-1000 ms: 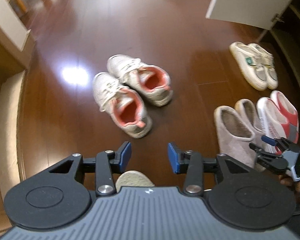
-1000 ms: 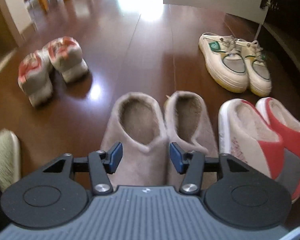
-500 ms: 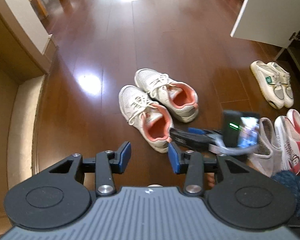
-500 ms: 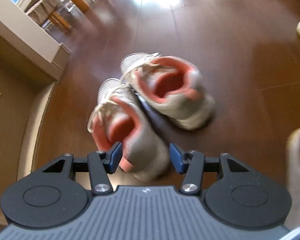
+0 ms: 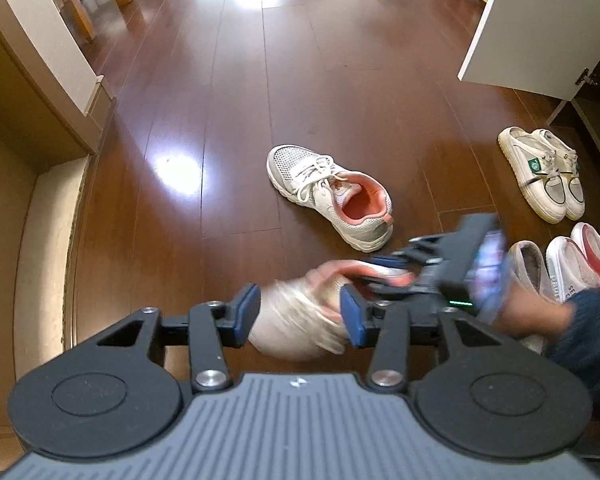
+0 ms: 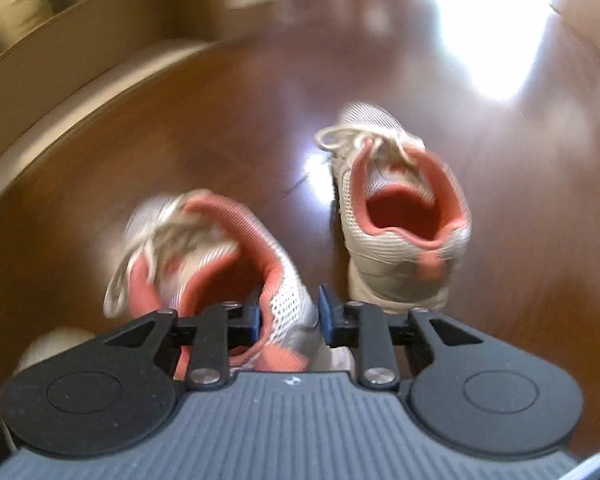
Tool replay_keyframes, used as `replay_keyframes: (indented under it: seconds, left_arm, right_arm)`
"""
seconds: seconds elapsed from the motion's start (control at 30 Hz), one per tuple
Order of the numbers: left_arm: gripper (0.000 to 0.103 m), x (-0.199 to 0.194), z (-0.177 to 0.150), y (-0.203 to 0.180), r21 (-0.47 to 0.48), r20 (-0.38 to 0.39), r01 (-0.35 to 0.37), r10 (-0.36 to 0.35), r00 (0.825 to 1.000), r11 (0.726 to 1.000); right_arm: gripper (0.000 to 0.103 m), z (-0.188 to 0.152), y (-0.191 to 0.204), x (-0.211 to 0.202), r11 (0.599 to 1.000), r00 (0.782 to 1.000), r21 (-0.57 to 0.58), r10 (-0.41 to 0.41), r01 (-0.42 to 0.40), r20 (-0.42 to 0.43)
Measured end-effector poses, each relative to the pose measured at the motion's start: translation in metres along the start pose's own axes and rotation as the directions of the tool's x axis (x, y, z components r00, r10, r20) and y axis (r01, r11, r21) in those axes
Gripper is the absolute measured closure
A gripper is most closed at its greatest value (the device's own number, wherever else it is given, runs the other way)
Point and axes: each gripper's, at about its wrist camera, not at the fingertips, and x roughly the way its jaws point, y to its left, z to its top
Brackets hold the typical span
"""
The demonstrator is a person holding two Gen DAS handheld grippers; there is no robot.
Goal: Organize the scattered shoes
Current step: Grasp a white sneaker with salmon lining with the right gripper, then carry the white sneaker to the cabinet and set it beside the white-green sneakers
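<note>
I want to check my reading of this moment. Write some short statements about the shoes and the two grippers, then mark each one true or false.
1. The right gripper is shut on the heel collar of one pink-lined sneaker. True.
2. The left gripper holds the other pink-lined sneaker. False: its jaws stand open and hold nothing, and that sneaker rests on the floor.
3. The white mule pair sits side by side near the open white door. True.
4. The red and white slippers lie left of the sneakers. False: they lie at the right edge of the left wrist view.
</note>
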Motion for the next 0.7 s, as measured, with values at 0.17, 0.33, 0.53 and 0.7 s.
replay_keyframes:
  seconds: [0.17, 0.33, 0.53, 0.7]
  left_arm:
    - [0.046, 0.005, 0.005, -0.008, 0.014, -0.018, 0.009, -0.009, 1.000, 1.000]
    - [0.046, 0.007, 0.011, -0.021, 0.048, -0.017, 0.019, -0.018, 1.000, 0.999]
    - [0.044, 0.020, 0.015, -0.042, 0.158, 0.001, 0.066, -0.067, 0.998, 0.985]
    - [0.044, 0.044, 0.019, -0.064, 0.281, -0.003, 0.114, -0.118, 0.993, 0.953]
  right_arm:
    - [0.080, -0.020, -0.041, -0.051, 0.957, 0.998, -0.290, -0.028, 0.012, -0.050]
    - [0.074, -0.013, -0.093, -0.062, 0.926, 0.984, -0.335, -0.174, 0.174, 0.029]
    - [0.041, -0.030, -0.125, -0.097, 0.824, 0.910, 0.480, -0.399, 0.302, 0.111]
    - [0.041, -0.084, -0.103, -0.084, 0.505, 0.874, 0.809, -0.486, 0.300, -0.021]
